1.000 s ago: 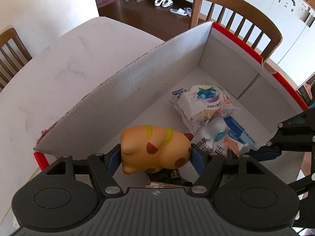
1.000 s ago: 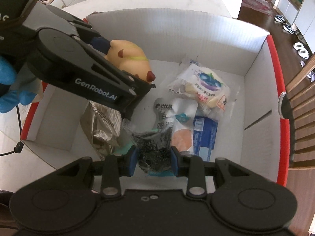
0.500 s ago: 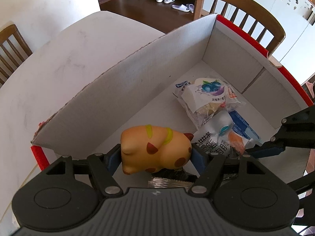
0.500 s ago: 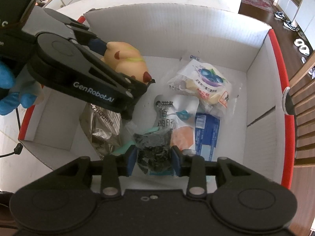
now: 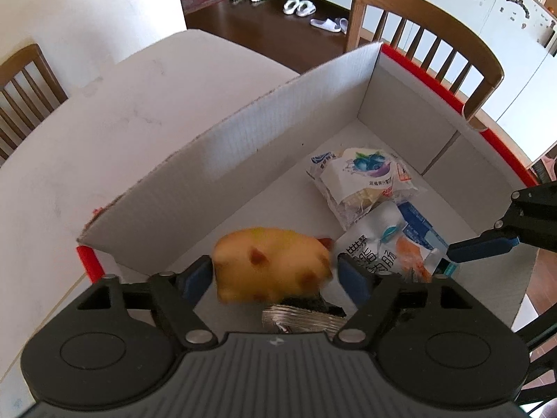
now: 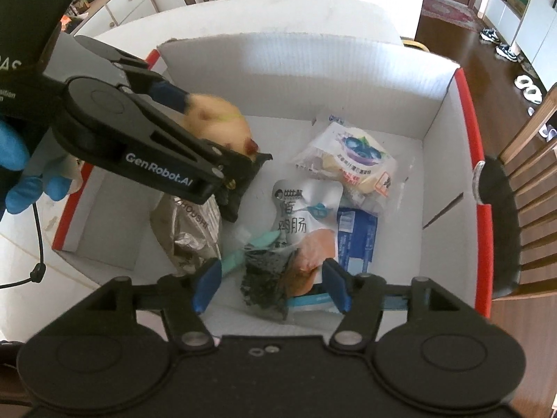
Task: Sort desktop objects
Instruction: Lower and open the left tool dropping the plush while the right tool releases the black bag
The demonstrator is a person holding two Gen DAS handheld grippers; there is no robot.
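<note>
Cardboard box [image 5: 264, 160] with white inner walls and red outer trim sits on a pale table [image 5: 87, 132], and both grippers hang over it, pointing steeply down into it.

The left gripper [image 5: 275, 271] has its jaws opening around a yellow toy animal [image 5: 271, 264] with brown spots. The toy is blurred; there is a clear gap at the right blue pad, while at the left pad the blur makes contact hard to judge, so it looks already let go. It lies over the near left part of the box, above a crinkled silver packet [image 6: 195, 230]. In the right wrist view a blue-gloved hand [image 6: 21, 160] holds this gripper at the left edge.

The right gripper [image 6: 271, 285] is also opening, its blue pads spread wide. Between them, touching neither, lies a clear bag of dark crumbly material [image 6: 264, 278] on the box floor, near the near wall. A teal strip [image 6: 243, 250] pokes out just left of the bag.

Farther in lies a white sausage pouch [image 6: 303, 216] with black characters and an orange picture, partly under the dark bag. Just right of it is a blue packet [image 6: 358, 240], and beyond both, toward the far right corner, a blueberry-printed wrapper [image 6: 348, 160].

Wooden chairs [image 5: 428, 28] stand round the table, and shoes [image 5: 296, 7] lie on the dark floor beyond.
</note>
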